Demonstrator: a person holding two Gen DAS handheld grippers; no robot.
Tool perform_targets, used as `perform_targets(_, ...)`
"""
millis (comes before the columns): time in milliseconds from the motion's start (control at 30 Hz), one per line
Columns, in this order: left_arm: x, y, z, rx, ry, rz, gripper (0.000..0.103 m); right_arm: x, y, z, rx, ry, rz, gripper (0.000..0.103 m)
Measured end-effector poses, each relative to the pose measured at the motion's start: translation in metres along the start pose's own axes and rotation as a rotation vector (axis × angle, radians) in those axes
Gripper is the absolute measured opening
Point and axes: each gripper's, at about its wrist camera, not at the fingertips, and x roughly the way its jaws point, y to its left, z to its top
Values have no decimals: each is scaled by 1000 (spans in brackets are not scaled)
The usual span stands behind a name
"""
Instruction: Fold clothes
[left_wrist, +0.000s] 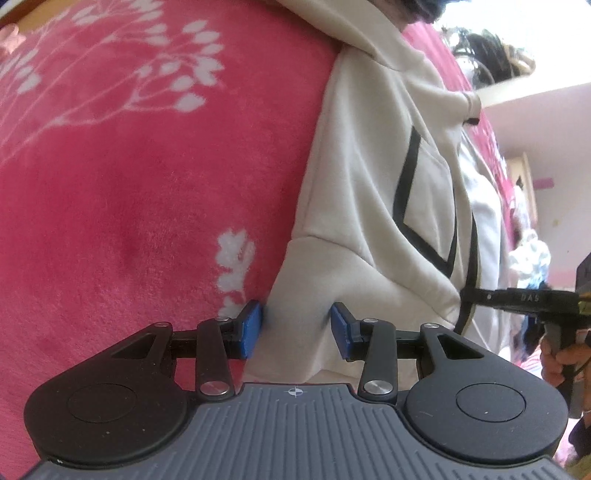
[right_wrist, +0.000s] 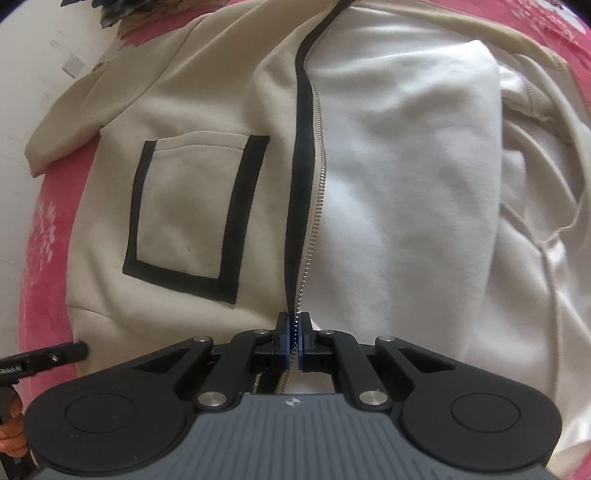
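A cream zip-up jacket (right_wrist: 192, 206) with a black-trimmed pocket (right_wrist: 184, 214) lies on a pink blanket (left_wrist: 129, 184). It lies open, showing its white lining (right_wrist: 399, 166). In the left wrist view the jacket (left_wrist: 369, 184) runs up the right side. My left gripper (left_wrist: 295, 328) is open, its blue pads on either side of the jacket's bottom hem corner. My right gripper (right_wrist: 294, 343) is shut on the zipper edge (right_wrist: 308, 240) near the hem. The right gripper also shows at the right edge of the left wrist view (left_wrist: 517, 299).
The pink blanket has white leaf prints (left_wrist: 184, 66). A white wall (right_wrist: 44, 55) lies beyond the blanket's edge. Dark clutter (left_wrist: 487, 55) and more clothes (left_wrist: 528, 251) sit at the far right. The left tool shows at the lower left of the right wrist view (right_wrist: 44, 360).
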Motion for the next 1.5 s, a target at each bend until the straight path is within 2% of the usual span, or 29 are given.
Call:
perform_targets(133,4,0,-2,8,-3,-5,37,1,1,4,12,17,-22,4)
perform_targets(200,4,2,-2,-16,15,-7,14,4,1,5,20,25,-29,4)
perform_targets(267,1,3,-2,-65,40,-22,9,4,1,6,29,29,-33,4)
perform_targets(433,-17,-3,-3,-96,43,-43,7,-9,4,3,42,15,-11,4)
perform_targets(567,1,8,-4,-110,81,40,5,0,2,1,68,32,9,4)
perform_targets(667,8,16,-5,-123,105,55,5,-1,-5,-2,89,30,24,5)
perform_targets(800,8,3,-6,-51,97,82,7,-3,-16,-6,116,26,44,6)
perform_targets(833,7,-1,-6,-27,96,93,8,-4,-18,-6,123,24,49,9)
perform_targets(933,-1,-10,-8,21,85,154,19,-5,-26,-9,143,21,65,32)
perform_targets(1000,-15,-13,-9,51,56,203,19,-6,-31,-11,157,19,75,35)
perform_targets(1100,-37,-17,-10,98,6,277,19,-18,-46,1,184,-73,135,35)
perform_targets(1200,-52,-32,-3,147,-81,307,19,-30,-62,14,211,-170,198,35)
perform_targets(1267,-48,-50,4,189,-112,296,19,-38,-73,22,229,-236,240,35)
perform_targets(1400,-12,-92,19,279,-127,250,19,-21,-74,65,219,-331,272,34)
perform_targets(1500,17,-124,30,346,-135,214,19,-10,-69,89,200,-352,269,31)
